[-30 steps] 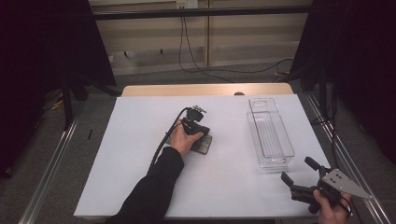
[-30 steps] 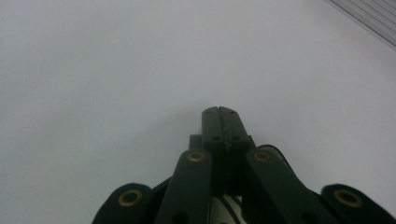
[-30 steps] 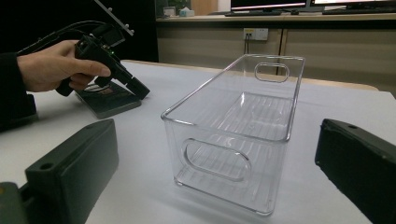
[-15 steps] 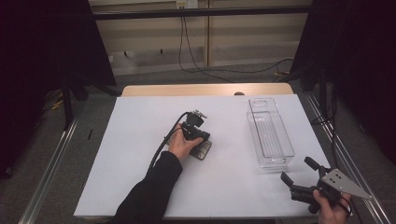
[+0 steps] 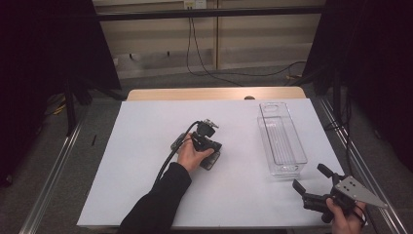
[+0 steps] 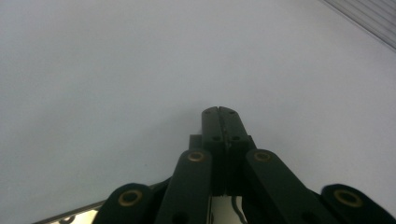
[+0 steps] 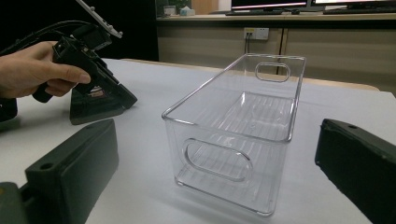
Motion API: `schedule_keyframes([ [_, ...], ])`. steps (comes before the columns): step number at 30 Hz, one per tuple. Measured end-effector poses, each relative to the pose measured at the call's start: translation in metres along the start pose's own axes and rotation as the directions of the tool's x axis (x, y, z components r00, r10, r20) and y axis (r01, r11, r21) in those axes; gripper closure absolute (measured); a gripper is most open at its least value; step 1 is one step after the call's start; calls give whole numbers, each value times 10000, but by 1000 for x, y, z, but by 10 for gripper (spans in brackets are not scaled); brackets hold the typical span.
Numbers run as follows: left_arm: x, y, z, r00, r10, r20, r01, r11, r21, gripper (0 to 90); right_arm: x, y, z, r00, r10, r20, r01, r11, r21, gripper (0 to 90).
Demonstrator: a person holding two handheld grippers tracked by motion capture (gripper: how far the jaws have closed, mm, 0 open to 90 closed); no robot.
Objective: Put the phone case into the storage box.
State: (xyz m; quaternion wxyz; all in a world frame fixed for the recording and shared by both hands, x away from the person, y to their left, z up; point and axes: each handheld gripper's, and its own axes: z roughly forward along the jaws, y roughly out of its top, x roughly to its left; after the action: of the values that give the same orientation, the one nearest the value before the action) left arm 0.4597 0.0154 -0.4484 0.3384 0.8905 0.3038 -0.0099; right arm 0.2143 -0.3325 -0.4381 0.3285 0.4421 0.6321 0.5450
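White paper-covered table (image 5: 146, 161); clear rectangular plastic bin (image 5: 281, 138) empty, toward its right side. Left gripper (image 5: 210, 157) mid-table, jaws shut on nothing. Right gripper (image 5: 309, 179) wide open, empty, just short of bin. Approach step, likely; next: close in on bin wall.

We see a black sleeve (image 5: 156, 207), black left gripper (image 6: 218, 114) links with brass-ringed screws, and a grey three-cornered plate (image 5: 358, 191) on the right gripper (image 5: 311, 184).
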Motion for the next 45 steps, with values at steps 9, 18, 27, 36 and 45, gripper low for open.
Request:
schedule_keyframes([
  [9, -13, -4, -2, 9993, 343, 131, -346, 9992, 187, 900, 0, 0, 0, 10000, 18, 8, -18, 10000, -7, 0],
  [18, -19, -8, -5, 9985, 448, 300, -458, 9984, 345, 900, 0, 0, 0, 10000, 22, 11, -22, 10000, 5, 0],
  [27, -21, -15, -10, 9974, 483, 530, -508, 9976, 469, 900, 0, 0, 0, 10000, 63, 7, -63, 10000, 1, 0],
  [36, -23, -27, -18, 9966, 409, 709, -438, 9982, 410, 900, 0, 0, 0, 10000, 24, 15, -24, 10000, 10, 0],
  [45, -24, -36, -24, 9963, 418, 750, -449, 9982, 404, 900, 0, 0, 0, 10000, 19, 19, -19, 10000, 8, 0],
])
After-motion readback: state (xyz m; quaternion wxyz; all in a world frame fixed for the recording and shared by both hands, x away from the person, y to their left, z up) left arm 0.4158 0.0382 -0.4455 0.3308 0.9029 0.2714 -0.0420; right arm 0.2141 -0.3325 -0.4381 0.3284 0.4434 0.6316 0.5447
